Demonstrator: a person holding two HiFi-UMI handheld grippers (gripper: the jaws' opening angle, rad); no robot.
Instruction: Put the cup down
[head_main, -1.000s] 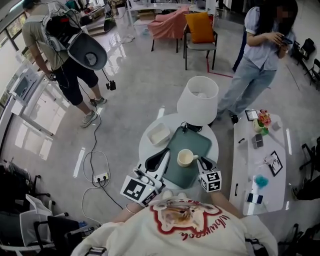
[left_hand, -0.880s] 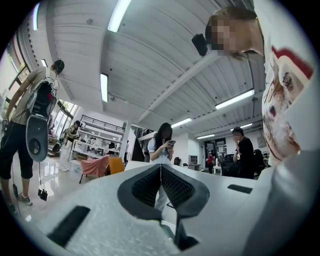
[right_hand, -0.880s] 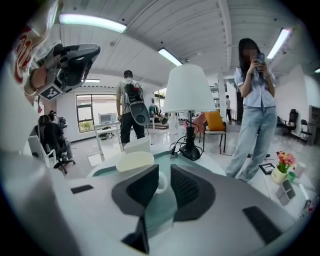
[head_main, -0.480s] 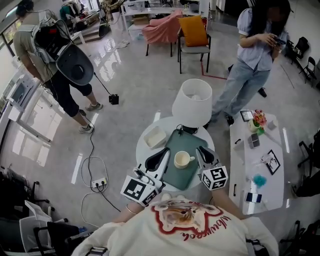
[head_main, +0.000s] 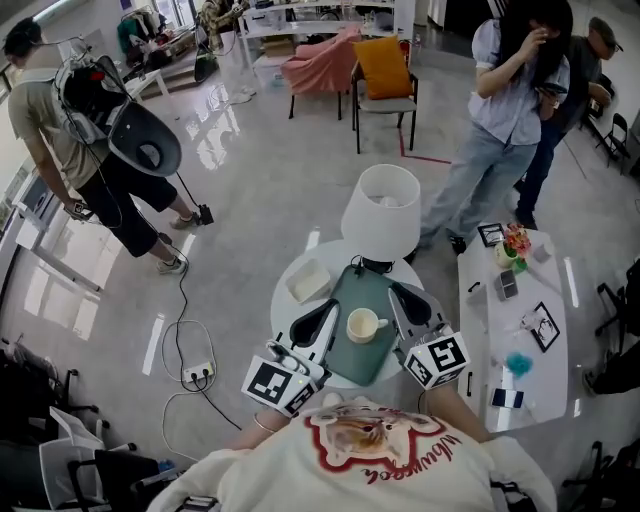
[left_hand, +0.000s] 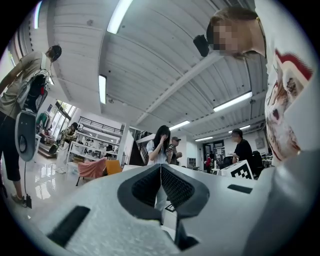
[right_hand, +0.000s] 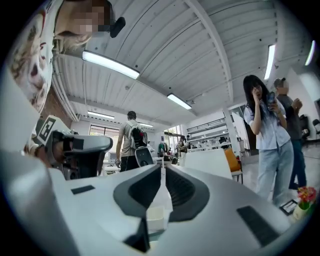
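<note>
Cup (head_main: 362, 324) stands upright mid-tray on the green tray (head_main: 367, 283), on the round white table (head_main: 283, 312), near its front edge. It sits between my two grippers and touches neither. Handle sticks out to the right, toward the right gripper (head_main: 396, 291), so I judge that one the handier of the two. The left gripper (head_main: 333, 304) lies just beside the cup's other side. Both point away from me, along the tray's long edges.

Left gripper view: pads (left_hand: 173, 187) pressed together at the tips, nothing between them. Right gripper view: tips meet too. The white seen in the slot lower down reads as background, not a pinched thing.

Cup looks already set down, so the task reads as done. If I had to grab it again I'd need to spread the right jaws first and come in left toward the handle. Lamp (head_main: 381, 212) at the tray's far edge is close, so watch it.
</note>
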